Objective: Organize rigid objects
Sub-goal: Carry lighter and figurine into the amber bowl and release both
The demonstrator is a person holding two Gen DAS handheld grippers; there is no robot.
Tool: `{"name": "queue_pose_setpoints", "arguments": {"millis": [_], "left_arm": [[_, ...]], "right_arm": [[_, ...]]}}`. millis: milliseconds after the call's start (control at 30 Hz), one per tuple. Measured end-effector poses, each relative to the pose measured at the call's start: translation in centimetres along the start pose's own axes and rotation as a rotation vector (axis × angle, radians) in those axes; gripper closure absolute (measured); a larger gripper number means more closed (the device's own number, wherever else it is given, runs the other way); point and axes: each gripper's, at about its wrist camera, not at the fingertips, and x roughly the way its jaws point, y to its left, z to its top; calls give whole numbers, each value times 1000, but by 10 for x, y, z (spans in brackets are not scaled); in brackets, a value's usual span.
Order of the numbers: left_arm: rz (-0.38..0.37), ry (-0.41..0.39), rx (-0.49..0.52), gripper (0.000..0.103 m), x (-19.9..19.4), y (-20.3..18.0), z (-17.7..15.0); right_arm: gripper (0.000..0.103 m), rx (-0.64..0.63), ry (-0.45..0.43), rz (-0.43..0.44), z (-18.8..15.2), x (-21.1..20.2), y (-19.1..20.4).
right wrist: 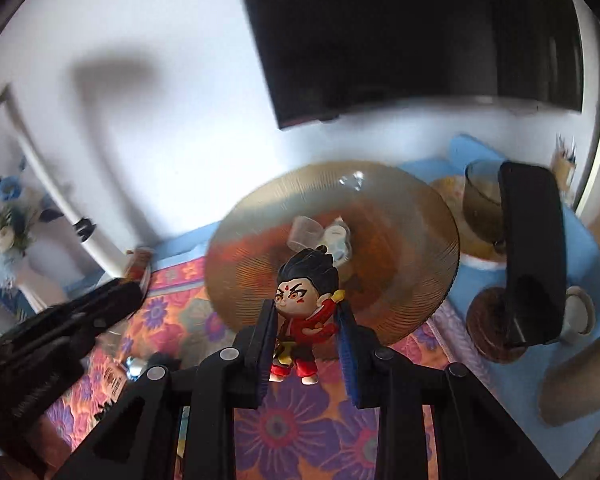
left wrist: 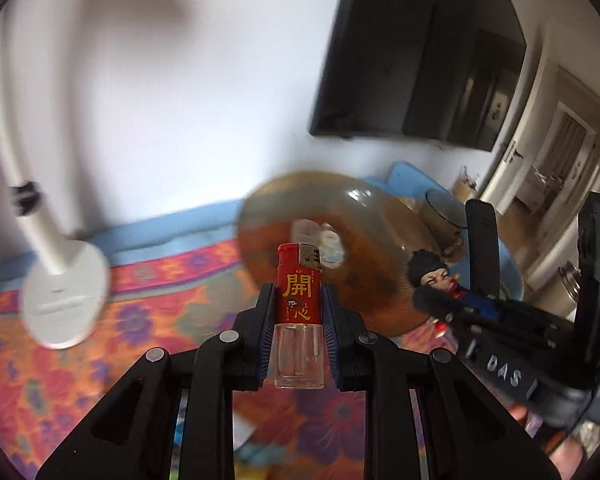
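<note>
Here, both hand-held grippers carry something above the flowered table [right wrist: 300, 432].

The left hand-held gripper [left wrist: 299, 312] clamps an upright red lighter [left wrist: 299, 312]; the right hand-held gripper [right wrist: 306, 324] grips a red-robed figurine [right wrist: 306, 312]. An amber glass plate [right wrist: 400, 248] lies beyond both.

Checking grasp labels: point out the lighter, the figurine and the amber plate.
lighter [left wrist: 299, 292], left wrist view, red label.
figurine [right wrist: 305, 304], right wrist view, its face and chest.
amber plate [right wrist: 412, 248], right wrist view, ribbed right side.

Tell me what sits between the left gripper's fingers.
A red lighter, upright, clamped by the left gripper, in the left wrist view.
</note>
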Motion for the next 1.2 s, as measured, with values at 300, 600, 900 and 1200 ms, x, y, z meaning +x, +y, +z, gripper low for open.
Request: {"name": "queue_pose_setpoints", "arguments": {"millis": [300, 600, 900, 1200], "left_arm": [[-24, 81, -13, 61, 60, -17, 2], [13, -56, -110, 37, -21, 26, -2], [250, -178, -170, 27, -146, 84, -75], [408, -126, -302, 27, -135, 153, -190]], "right_arm": [[74, 9, 67, -48, 10, 29, -23], [62, 47, 9, -18, 3, 0, -26], [37, -63, -13, 112, -45, -35, 35], [28, -204, 33, 222, -148, 6, 83]]}}
